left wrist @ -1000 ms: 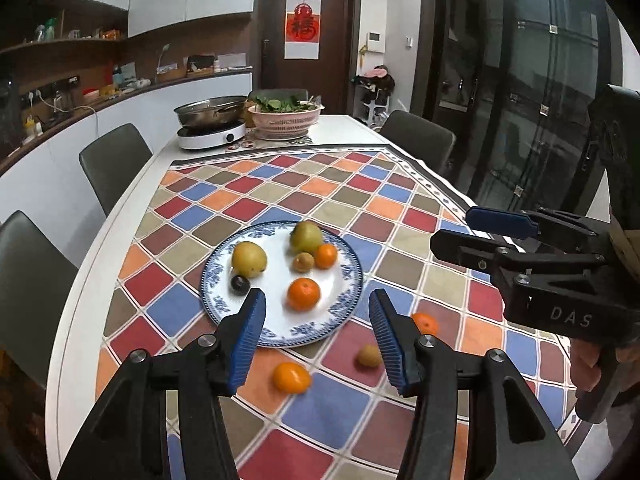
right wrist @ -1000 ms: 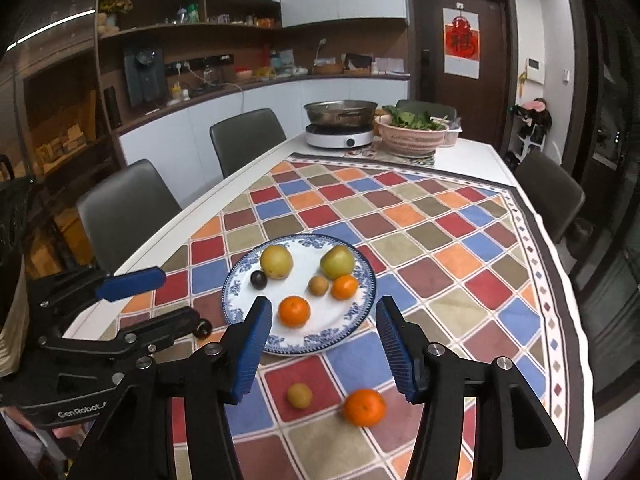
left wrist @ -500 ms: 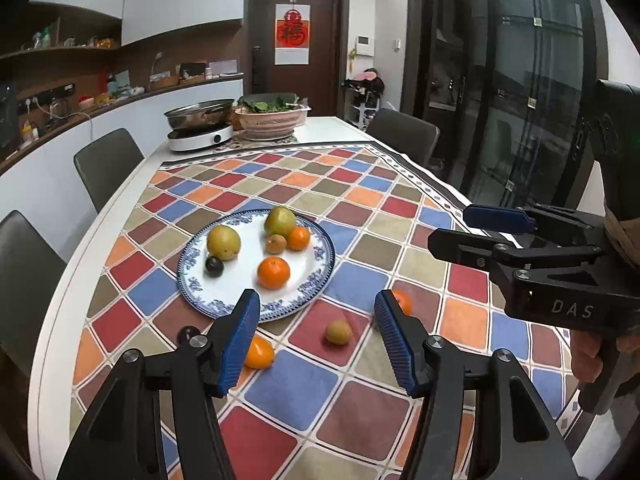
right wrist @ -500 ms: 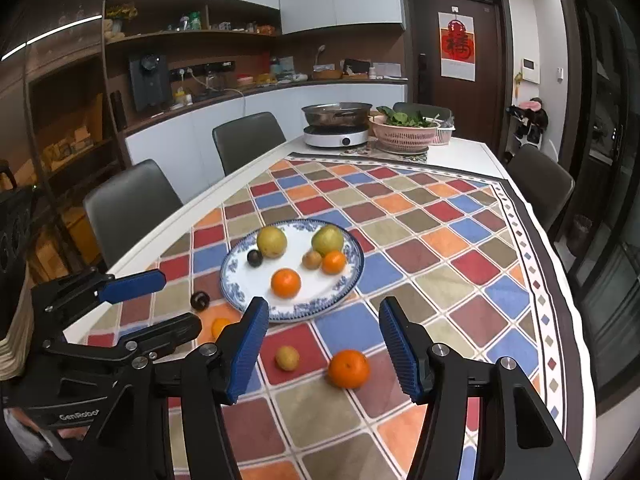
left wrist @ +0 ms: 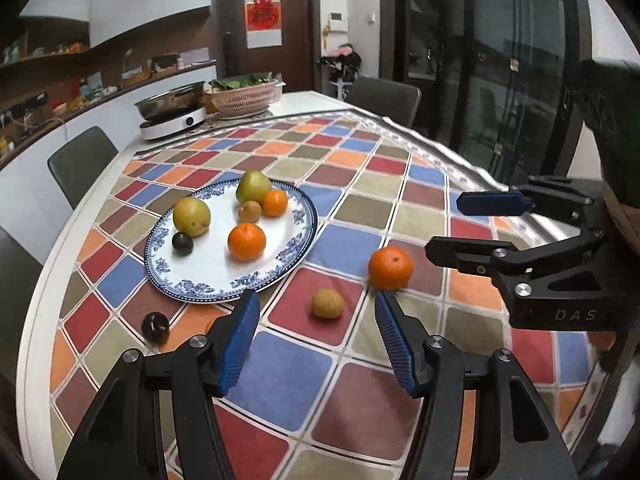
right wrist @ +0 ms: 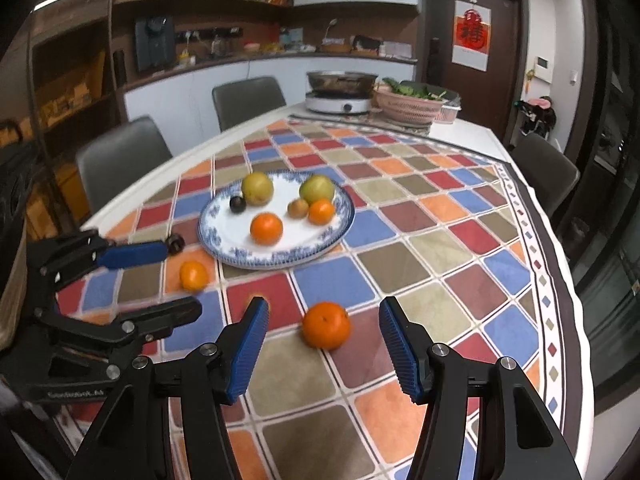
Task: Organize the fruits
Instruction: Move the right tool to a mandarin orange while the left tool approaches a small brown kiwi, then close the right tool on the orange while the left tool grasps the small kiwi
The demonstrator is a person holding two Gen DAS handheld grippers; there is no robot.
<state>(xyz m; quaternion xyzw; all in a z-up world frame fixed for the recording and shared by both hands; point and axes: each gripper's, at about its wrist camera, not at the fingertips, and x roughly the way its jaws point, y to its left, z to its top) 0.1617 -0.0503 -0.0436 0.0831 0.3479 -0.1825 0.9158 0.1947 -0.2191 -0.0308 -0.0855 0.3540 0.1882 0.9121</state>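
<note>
A blue-and-white plate (left wrist: pixel 208 264) (right wrist: pixel 236 236) holds two yellow-green fruits, two oranges, a small brown fruit and a dark plum. Loose on the chequered cloth lie an orange (left wrist: pixel 390 268) (right wrist: pixel 326 325), a small brown fruit (left wrist: pixel 328 303), a dark plum (left wrist: pixel 155 326) (right wrist: pixel 175 243) and a smaller orange (right wrist: pixel 193 275). My left gripper (left wrist: pixel 315 296) (right wrist: pixel 183 280) is open just short of the brown fruit, gripping nothing. To its right, my right gripper (right wrist: pixel 323 308) (left wrist: pixel 444 224) is open too, with the loose orange framed between its fingers and untouched.
At the table's far end stand an induction cooker with a pan (left wrist: pixel 172 110) and a pink basket of greens (left wrist: pixel 244 94). Grey chairs (right wrist: pixel 120 160) line the left side and far end. The cloth's border (right wrist: pixel 536 248) and table edge run along the right, with glass doors beyond.
Both grippers have sunk toward the table and come closer to the loose fruit. Their jaws stand slightly wider than a second ago. No fruit has moved.
</note>
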